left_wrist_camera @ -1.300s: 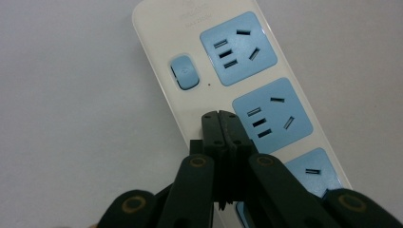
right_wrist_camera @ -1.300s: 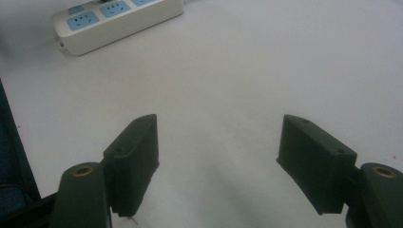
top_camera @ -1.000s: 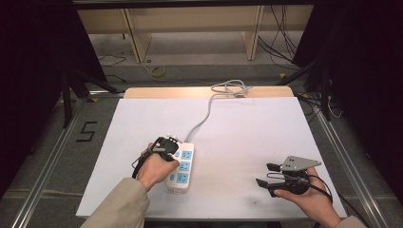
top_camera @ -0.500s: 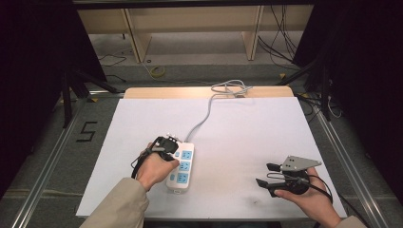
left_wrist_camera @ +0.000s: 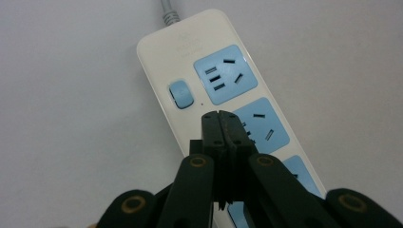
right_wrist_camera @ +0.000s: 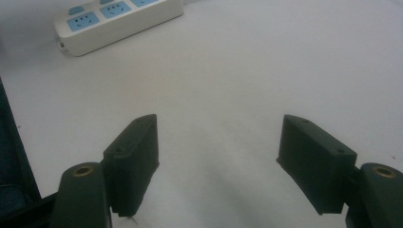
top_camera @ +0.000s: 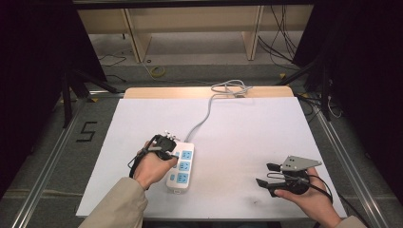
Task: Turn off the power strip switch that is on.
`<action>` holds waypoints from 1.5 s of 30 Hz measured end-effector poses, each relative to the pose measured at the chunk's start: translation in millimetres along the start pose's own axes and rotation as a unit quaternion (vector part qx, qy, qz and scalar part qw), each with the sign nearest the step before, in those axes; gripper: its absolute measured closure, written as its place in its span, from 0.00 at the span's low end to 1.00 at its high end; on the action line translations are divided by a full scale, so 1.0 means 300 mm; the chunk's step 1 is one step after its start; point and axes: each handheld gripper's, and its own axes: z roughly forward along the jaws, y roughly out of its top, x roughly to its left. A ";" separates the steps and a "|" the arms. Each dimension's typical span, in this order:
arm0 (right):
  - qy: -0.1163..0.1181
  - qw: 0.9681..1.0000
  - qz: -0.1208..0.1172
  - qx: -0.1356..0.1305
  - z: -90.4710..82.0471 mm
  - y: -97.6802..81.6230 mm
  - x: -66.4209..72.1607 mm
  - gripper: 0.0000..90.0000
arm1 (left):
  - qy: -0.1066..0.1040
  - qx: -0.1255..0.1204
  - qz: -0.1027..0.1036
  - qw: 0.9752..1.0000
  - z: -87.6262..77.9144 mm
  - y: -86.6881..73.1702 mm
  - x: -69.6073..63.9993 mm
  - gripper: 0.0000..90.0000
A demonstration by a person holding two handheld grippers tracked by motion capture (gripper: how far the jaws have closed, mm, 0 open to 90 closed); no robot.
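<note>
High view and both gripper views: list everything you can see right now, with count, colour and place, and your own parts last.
Power strip: one, white with blue sockets, near left of the table.
Switch: one, blue, on the strip's cord end.
Cord: one, grey, runs from the strip to the far edge.
Table: one, white top.
Shelf: one, light wood, behind the table.
Left hand-held gripper: black, shut, tips above the strip beside the switch.
Right hand-held gripper: black, open, near right of the table.
</note>
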 end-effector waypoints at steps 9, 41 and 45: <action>0.001 1.000 -0.001 0.001 0.000 -0.001 -0.001 0.33 | 0.002 -0.040 0.001 0.999 -0.031 -0.012 0.020 1.00; -0.001 1.000 0.002 -0.001 0.001 -0.002 -0.001 0.33 | 0.005 -0.205 0.025 0.978 -0.104 -0.180 0.152 0.41; 0.000 1.000 0.000 0.000 0.002 -0.002 0.000 0.32 | 0.000 -0.210 0.033 0.977 -0.104 -0.209 0.151 0.28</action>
